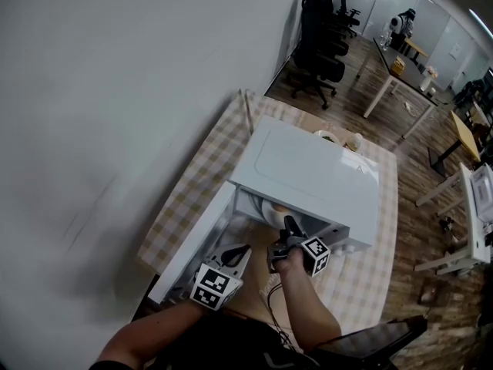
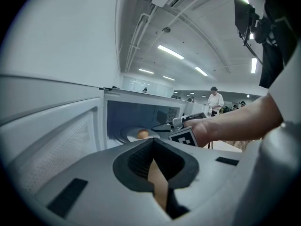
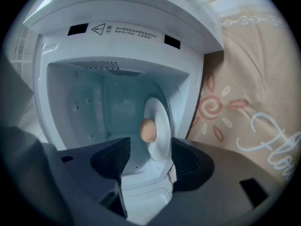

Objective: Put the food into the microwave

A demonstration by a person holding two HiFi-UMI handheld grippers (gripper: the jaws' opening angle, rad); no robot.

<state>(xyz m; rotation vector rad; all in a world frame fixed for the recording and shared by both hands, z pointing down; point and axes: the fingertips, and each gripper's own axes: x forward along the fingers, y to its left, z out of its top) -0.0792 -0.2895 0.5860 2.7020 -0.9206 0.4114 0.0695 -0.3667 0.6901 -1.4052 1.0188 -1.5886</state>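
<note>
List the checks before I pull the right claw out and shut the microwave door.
1. Food sits on the plate inside the microwave: ok.
2. Right claw is open and not clamped on the plate: ok.
3. Right claw is out of the doorway: not ok. It is at the opening, with the plate rim between its jaws.
4. Door is open wide enough to back out: ok.
5. Left claw is shut and empty, free to push the door: ok.
6. Plate is centred on the microwave floor: cannot tell.
</note>
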